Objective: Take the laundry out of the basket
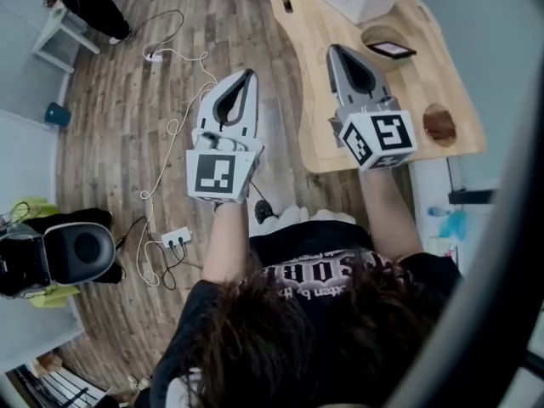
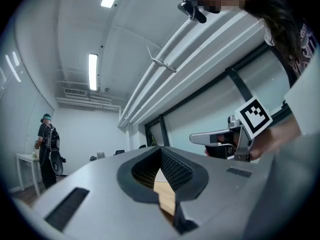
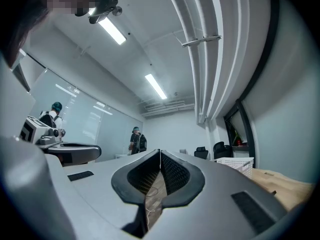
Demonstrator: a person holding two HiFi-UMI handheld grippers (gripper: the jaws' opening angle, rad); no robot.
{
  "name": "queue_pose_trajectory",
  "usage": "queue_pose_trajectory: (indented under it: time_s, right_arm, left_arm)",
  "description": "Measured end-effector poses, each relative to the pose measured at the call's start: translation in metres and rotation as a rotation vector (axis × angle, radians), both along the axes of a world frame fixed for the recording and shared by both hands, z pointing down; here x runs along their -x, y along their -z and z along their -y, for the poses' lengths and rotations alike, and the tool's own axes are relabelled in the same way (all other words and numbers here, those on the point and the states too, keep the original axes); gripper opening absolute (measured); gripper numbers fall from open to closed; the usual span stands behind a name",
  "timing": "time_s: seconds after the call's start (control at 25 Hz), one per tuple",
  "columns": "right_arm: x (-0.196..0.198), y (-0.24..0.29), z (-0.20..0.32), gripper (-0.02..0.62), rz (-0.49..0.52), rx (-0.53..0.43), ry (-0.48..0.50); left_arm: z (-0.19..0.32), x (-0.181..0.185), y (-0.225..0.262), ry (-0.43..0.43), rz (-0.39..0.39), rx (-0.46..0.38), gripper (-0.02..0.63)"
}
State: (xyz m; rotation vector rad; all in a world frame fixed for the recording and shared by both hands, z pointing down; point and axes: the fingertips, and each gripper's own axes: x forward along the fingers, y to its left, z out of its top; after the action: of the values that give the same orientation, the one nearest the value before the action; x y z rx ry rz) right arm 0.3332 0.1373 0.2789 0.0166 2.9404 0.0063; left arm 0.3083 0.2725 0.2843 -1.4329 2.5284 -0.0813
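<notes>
Left gripper (image 1: 248,75) and right gripper (image 1: 334,51) both closed, empty; basket (image 1: 355,5) on the table (image 1: 308,49) beyond

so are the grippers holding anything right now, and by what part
Nothing is held. The left gripper and the right gripper both have their jaws shut together with nothing between them.

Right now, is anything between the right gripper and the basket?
Nothing visible. Only bare table lies between the right gripper, jaws shut and empty, and the white basket. A dark flat device sits off to one side of that line.
</notes>
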Motion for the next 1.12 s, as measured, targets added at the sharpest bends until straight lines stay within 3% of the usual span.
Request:
queue_pose_trajectory:
  time_s: [0.32,0.56,1.12]
  right_arm:
    - [0.058,0.006,-0.018,0.029,0.008,-0.009,-0.148]
    - [0.083,-0.001,-0.019,0.028,0.000,0.009,-0.252]
    - [0.124,-0.013,0.012,0.028,-0.018,0.019,-0.366]
  left_arm:
    - [-0.005,0.078,0.003,-0.154,0.012,0.009,-0.003]
    - [-0.006,0.112,0.001,-0.256,0.012,0.012,-0.003]
    - [0.021,0.169,-0.016,-0.344,-0.019,0.005,-0.003]
